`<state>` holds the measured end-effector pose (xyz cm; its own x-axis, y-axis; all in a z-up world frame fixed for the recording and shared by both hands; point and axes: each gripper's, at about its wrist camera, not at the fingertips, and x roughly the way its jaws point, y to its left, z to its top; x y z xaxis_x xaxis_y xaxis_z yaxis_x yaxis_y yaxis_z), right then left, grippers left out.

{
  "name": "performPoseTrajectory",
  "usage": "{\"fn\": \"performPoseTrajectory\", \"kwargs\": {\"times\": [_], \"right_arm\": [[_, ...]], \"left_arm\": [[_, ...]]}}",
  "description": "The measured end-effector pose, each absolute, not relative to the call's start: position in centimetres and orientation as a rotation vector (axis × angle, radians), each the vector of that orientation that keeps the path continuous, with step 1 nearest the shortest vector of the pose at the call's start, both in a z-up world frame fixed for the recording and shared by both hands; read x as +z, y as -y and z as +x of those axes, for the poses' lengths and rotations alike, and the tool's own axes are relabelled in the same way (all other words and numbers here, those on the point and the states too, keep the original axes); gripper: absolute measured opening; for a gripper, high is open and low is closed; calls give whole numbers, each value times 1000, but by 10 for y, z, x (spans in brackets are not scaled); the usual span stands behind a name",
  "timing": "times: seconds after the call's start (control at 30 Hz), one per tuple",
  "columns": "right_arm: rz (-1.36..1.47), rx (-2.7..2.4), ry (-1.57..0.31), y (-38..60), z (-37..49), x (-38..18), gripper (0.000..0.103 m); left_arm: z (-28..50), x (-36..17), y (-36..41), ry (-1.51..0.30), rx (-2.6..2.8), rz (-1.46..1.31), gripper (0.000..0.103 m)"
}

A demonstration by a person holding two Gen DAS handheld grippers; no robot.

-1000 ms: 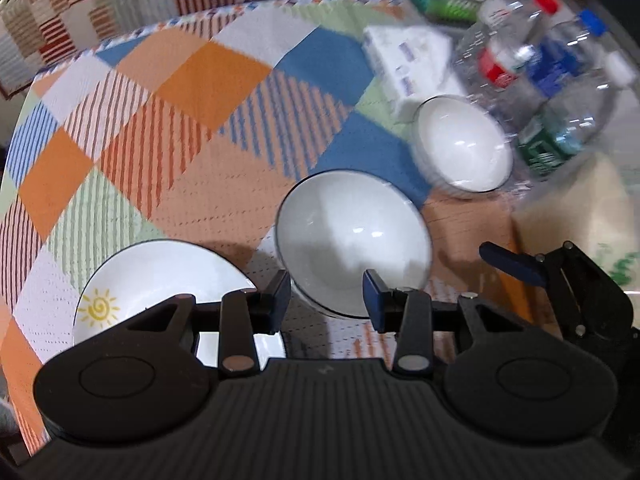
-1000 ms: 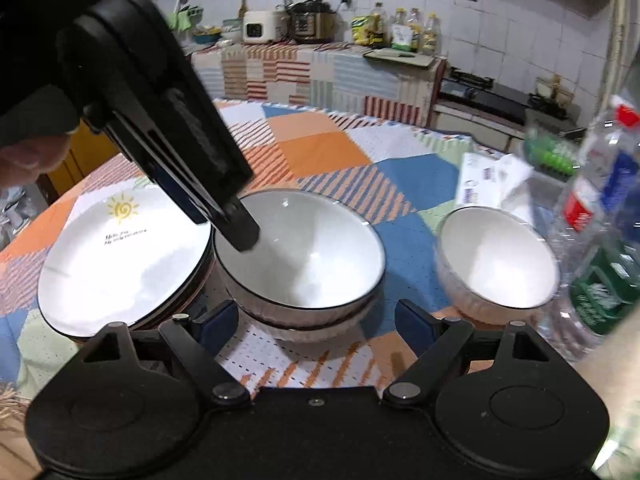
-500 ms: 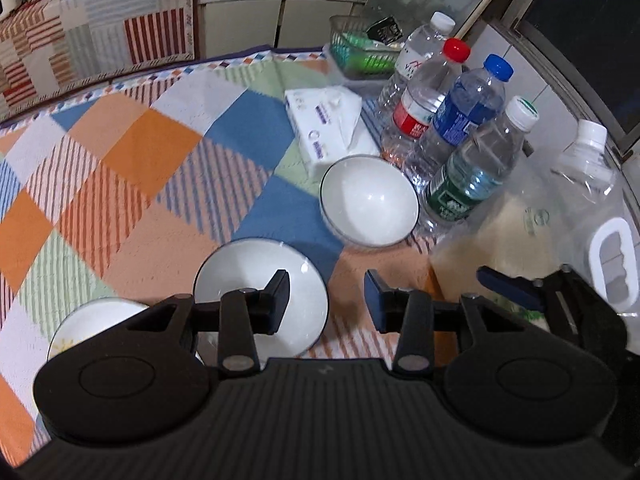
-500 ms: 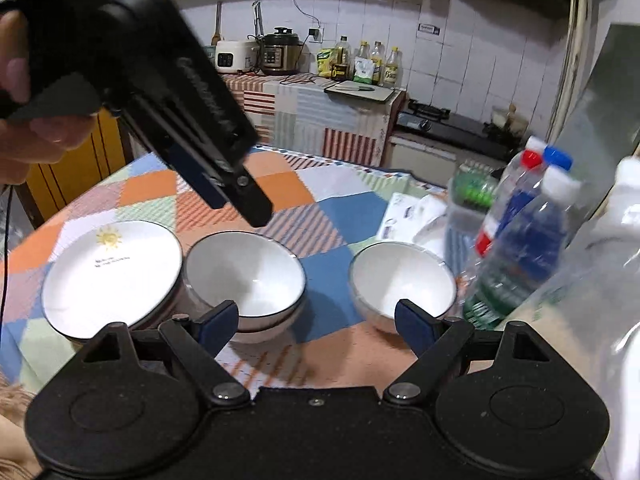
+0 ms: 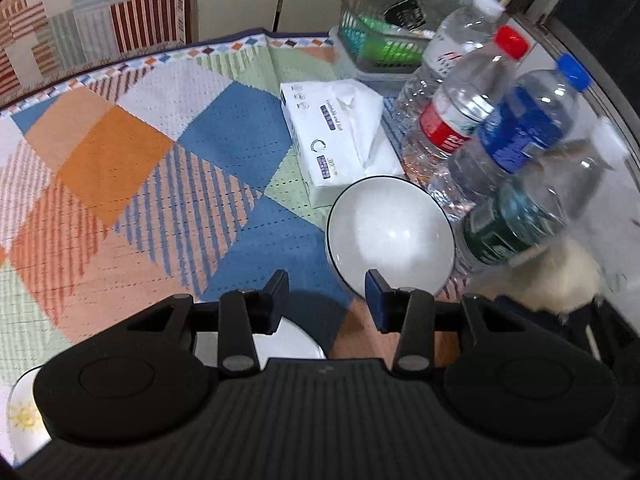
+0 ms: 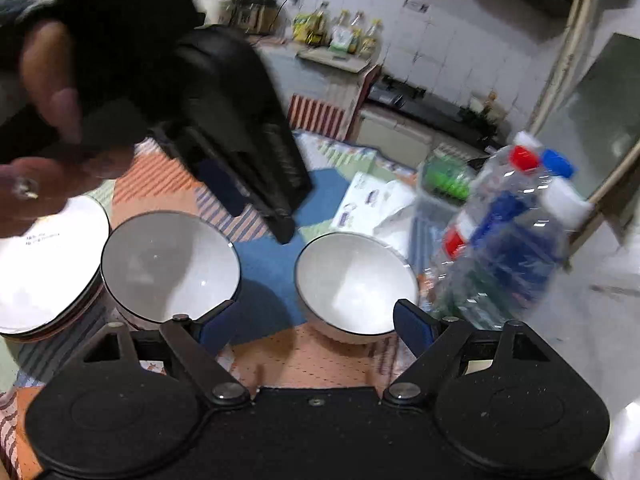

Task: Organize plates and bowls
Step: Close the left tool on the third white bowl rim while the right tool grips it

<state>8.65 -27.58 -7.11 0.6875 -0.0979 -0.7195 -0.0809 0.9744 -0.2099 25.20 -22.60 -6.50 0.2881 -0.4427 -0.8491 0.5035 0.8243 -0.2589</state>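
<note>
A single white bowl with a dark rim (image 5: 390,236) (image 6: 354,284) sits on the patchwork tablecloth beside the water bottles. A stack of similar bowls (image 6: 170,268) stands to its left, and a stack of white plates with a sun mark (image 6: 44,268) is further left. My left gripper (image 5: 326,300) is open and empty, hovering above the cloth just short of the single bowl; it also shows in the right wrist view (image 6: 260,208), high over the gap between the bowls. My right gripper (image 6: 308,320) is wide open and empty, low, right in front of the single bowl.
Several water bottles (image 5: 492,120) (image 6: 504,240) crowd the bowl's right side. A tissue pack (image 5: 340,136) lies just behind it, and a basket with green items (image 5: 380,40) is further back. A plastic bag (image 5: 560,276) lies at the right.
Both grippers have shifted right, from over the bowl stack toward the single bowl, and dropped lower. The single bowl now lies just ahead of both. Neither gripper's opening has changed.
</note>
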Motion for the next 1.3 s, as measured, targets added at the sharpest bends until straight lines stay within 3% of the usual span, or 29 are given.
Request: {"fn": "performPoseTrajectory", "kwargs": {"times": [0.27,0.47,0.53,0.6,0.67,1.3], "right_arm": [[-62,-99,-873,283,111,-94,75],[-40,-133,-838,291,107,-106,75],[-21,-150,-835,294,106,-109,75],[-36,-148,-827,293,108,-112,74],[-62,-164,-825,290,110,-116,75],[19,-170,-781,298,110,-150,81]], "left_arm": [[277,-97,251,-1154,-624,35,39],[283,-116,266,-1172,-606,28,37],[285,-121,269,-1171,-601,26,32],[288,-126,270,-1187,-596,7,14],[290,-129,269,-1198,-582,6,6],[290,-116,232,-1237,-536,-110,6]]}}
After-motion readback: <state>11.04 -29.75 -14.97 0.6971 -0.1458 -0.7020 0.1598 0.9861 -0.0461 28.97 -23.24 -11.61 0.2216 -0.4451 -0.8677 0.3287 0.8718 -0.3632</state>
